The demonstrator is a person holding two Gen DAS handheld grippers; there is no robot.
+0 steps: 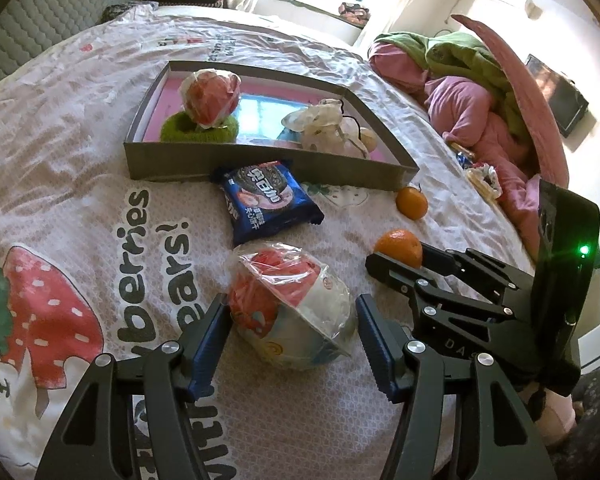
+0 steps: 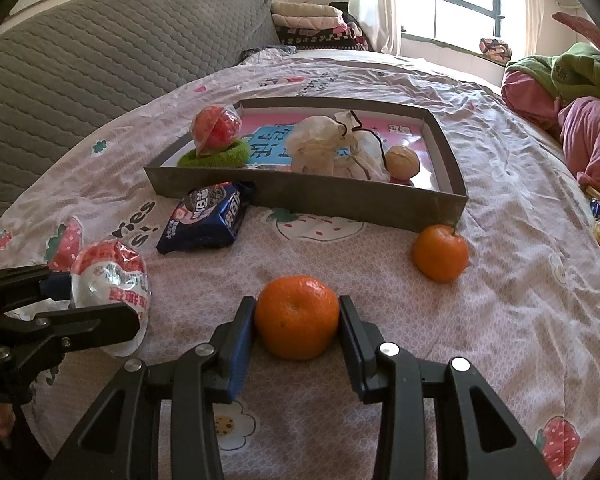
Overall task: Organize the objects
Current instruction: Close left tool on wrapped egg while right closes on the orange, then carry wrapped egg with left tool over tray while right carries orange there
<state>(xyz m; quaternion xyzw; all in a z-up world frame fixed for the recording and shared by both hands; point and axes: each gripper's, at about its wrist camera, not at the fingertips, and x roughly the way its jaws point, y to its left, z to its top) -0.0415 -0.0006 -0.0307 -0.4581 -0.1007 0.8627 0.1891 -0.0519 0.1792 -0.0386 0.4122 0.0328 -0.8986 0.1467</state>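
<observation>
A grey shallow box (image 1: 260,166) (image 2: 340,196) lies on the bed with a wrapped red ball (image 1: 210,96) on a green ring, a crumpled plastic bag (image 1: 328,126) and a walnut (image 2: 402,160) inside. My left gripper (image 1: 292,320) is open around a plastic-wrapped snack bowl (image 1: 296,304) (image 2: 112,280); its pads stand beside the wrapper. My right gripper (image 2: 298,316) is shut on an orange (image 2: 296,316) (image 1: 400,246) resting on the sheet. A second orange (image 2: 440,252) (image 1: 411,202) and a blue cookie pack (image 1: 266,202) (image 2: 208,220) lie in front of the box.
The bed has a strawberry-print sheet (image 1: 100,200). Pink and green bedding (image 1: 472,92) is piled at the right. A grey quilted headboard (image 2: 100,64) stands at the left, with folded blankets (image 2: 312,20) and a window behind.
</observation>
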